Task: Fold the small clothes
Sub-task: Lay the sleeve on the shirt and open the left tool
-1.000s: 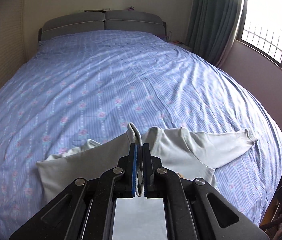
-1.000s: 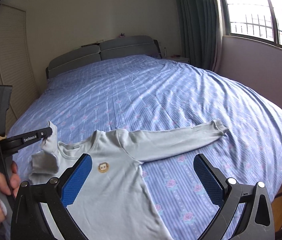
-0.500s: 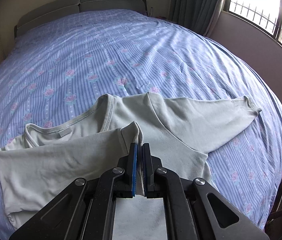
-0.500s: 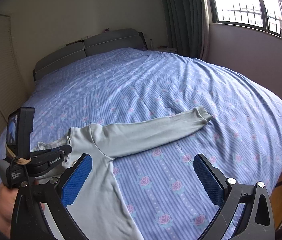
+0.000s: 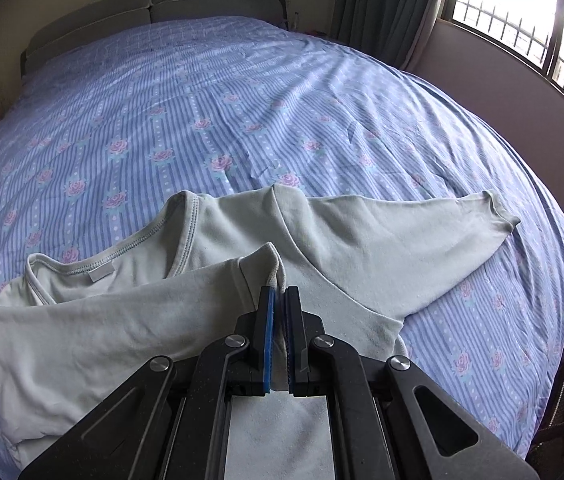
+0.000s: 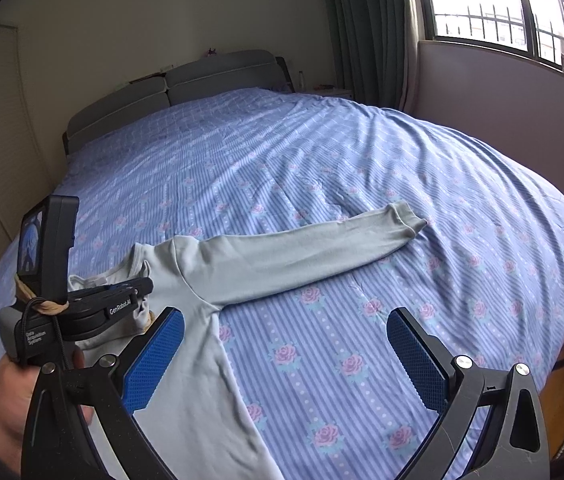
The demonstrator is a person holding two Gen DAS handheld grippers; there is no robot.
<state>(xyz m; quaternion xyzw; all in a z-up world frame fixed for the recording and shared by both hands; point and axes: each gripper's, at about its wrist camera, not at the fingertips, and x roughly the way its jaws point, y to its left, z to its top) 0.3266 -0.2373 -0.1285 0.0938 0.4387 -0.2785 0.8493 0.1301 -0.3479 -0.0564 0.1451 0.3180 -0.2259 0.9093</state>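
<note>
The left tool [image 5: 278, 300] was clamped on a sleeve cuff [image 5: 274, 270] of the pale shirt [image 6: 210, 268] lying on the bed [image 6: 321, 152]; the right tool [image 6: 282, 344] hung above it, jaws wide apart.

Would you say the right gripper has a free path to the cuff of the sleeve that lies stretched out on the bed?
Probably yes: the right gripper is open and empty, and only bare bedsheet lies around the cuff.
</note>
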